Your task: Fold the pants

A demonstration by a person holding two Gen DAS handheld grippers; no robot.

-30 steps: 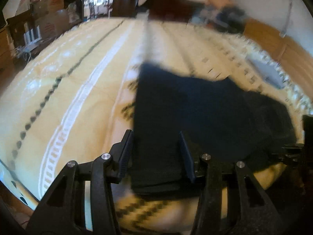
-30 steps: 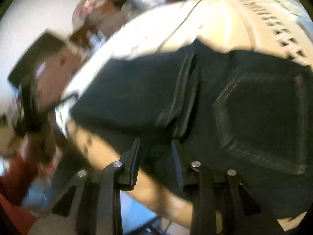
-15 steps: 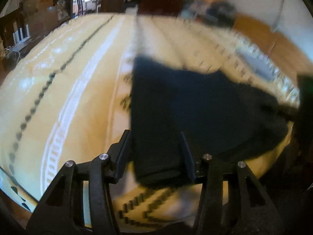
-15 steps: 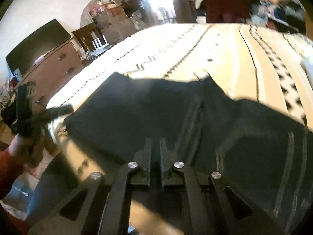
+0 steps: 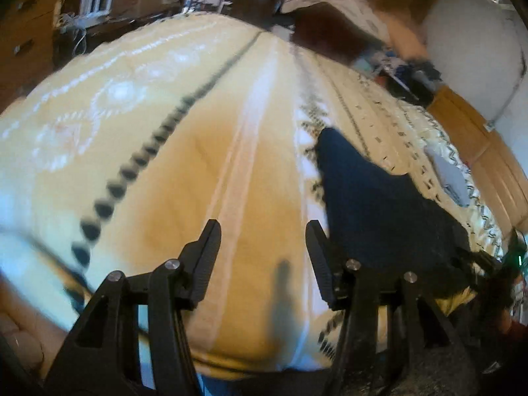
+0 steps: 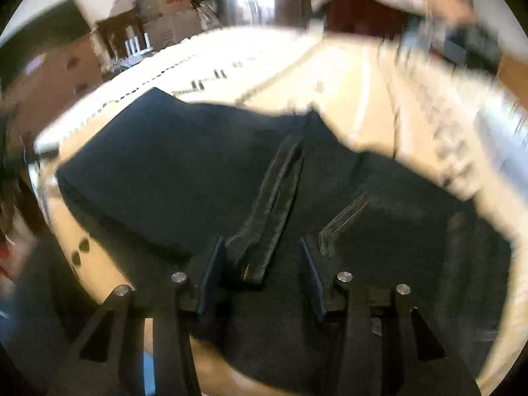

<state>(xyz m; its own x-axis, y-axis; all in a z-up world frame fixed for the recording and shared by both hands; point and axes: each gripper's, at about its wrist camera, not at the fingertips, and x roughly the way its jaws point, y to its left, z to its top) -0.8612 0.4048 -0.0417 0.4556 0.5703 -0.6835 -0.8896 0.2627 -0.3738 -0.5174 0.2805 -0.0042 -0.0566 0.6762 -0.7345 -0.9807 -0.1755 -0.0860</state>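
Dark navy pants point(image 5: 379, 214) lie folded on the patterned yellow bedspread point(image 5: 198, 165). My left gripper point(image 5: 263, 231) is open above bare bedspread just left of the pants, with nothing between its fingers. In the right wrist view the pants point(image 6: 181, 181) fill the middle, with a seam ridge point(image 6: 274, 198) running toward me. My right gripper point(image 6: 260, 244) hovers over that ridge with its jaws opening. The near end of the ridge lies between the fingers, and the pads do not press on it.
A grey-blue cloth point(image 5: 448, 175) lies on the far right of the bed by a wooden headboard point(image 5: 478, 138). Drawers point(image 6: 43, 76) and a dark screen point(image 6: 39, 29) stand past the left edge. Boxes and furniture crowd the far end.
My left gripper slid left off the end of the pants onto bare bedspread. My right gripper's jaws, nearly shut half a second ago, have spread apart, and it has lifted a little.
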